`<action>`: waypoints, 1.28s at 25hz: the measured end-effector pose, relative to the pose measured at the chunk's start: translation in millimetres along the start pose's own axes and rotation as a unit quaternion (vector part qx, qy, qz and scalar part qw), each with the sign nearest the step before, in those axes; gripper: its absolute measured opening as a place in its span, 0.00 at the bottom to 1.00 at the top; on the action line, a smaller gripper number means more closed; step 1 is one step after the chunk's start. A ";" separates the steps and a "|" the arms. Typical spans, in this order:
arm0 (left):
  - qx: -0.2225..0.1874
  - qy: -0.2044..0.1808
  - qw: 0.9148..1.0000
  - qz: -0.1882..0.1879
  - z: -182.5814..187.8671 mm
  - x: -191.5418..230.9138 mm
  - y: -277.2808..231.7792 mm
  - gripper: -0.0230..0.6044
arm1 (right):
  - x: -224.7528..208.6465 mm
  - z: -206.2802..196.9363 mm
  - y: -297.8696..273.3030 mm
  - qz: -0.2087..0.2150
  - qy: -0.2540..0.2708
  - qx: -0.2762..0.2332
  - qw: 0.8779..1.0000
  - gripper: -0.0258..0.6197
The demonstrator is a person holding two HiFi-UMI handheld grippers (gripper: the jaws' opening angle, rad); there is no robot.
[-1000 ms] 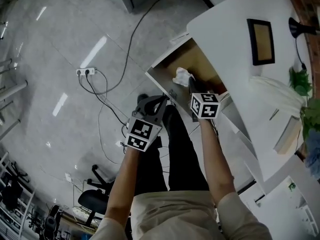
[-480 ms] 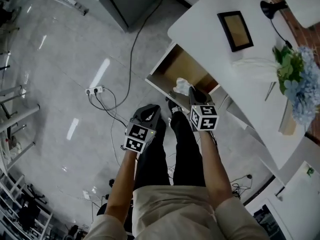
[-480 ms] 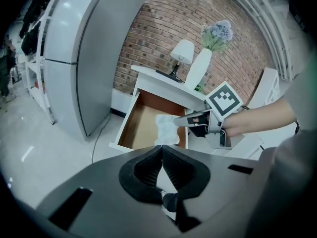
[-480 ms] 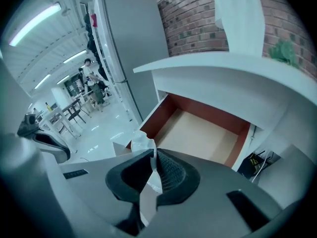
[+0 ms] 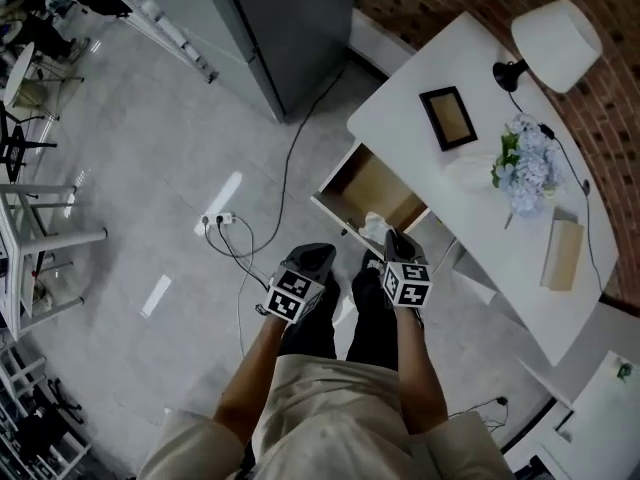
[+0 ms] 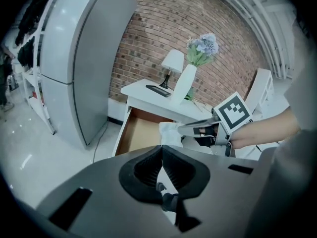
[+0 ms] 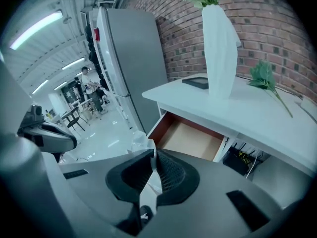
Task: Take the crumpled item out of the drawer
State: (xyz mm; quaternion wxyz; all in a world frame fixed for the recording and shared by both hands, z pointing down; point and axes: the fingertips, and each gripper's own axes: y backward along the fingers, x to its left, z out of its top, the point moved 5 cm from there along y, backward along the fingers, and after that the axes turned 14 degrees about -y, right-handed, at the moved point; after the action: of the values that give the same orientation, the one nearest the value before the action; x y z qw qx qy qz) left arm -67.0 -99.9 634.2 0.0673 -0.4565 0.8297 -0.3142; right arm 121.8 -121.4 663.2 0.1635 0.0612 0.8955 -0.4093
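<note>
The crumpled white item [image 5: 374, 226] hangs above the front edge of the open wooden drawer [image 5: 372, 184], and my right gripper [image 5: 388, 241] is shut on it. In the right gripper view the white wad [image 7: 138, 142] sticks out past the jaws of the right gripper [image 7: 150, 155], with the bare drawer [image 7: 191, 138] below and beyond. My left gripper [image 5: 316, 262] hovers to the left of the drawer, over the floor. Seen from its own camera, the left gripper [image 6: 162, 150] is shut with nothing in it, and the item [image 6: 168, 132] and the right gripper [image 6: 197, 129] are ahead.
The white desk [image 5: 470, 218] carries a picture frame [image 5: 447, 117], a lamp [image 5: 553, 33], a vase of flowers [image 5: 522, 166] and a box [image 5: 563, 254]. A grey fridge [image 5: 280, 18] stands behind. Cables and a power strip [image 5: 217, 219] lie on the floor.
Both grippers have risen. The right one has carried the crumpled item up from inside the drawer to above its front edge. The head camera now sees more of the room.
</note>
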 end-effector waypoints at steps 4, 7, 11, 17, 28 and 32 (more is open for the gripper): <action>-0.025 -0.002 0.999 0.021 23.3 -4.9 20.5 0.06 | 18.3 4.9 28.8 0.011 -0.004 -0.008 1.000 0.10; -0.038 0.007 0.999 0.031 40.5 -8.9 36.9 0.06 | 33.3 9.8 46.8 0.024 0.001 -0.013 1.000 0.10; -0.034 0.016 0.999 0.033 54.4 -17.4 58.8 0.06 | 52.7 15.8 67.8 0.037 0.012 -0.017 0.999 0.10; -0.041 -0.003 0.999 0.033 76.4 -22.0 83.3 0.06 | 82.6 36.8 91.2 0.069 -0.008 -0.059 0.996 0.10; -0.052 -0.063 0.997 0.010 110.6 -29.1 86.1 0.06 | 101.8 57.0 120.4 0.099 0.036 -0.076 0.992 0.10; -0.050 -0.049 0.997 0.020 101.2 -24.1 85.0 0.06 | 99.1 47.8 123.3 0.101 0.037 -0.067 0.992 0.10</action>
State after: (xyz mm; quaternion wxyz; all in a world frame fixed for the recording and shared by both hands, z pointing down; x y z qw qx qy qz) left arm -73.7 -94.4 500.1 0.0913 -0.4578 0.8487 -0.2486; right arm 70.5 -78.7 512.1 0.1747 0.1550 0.9157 -0.3271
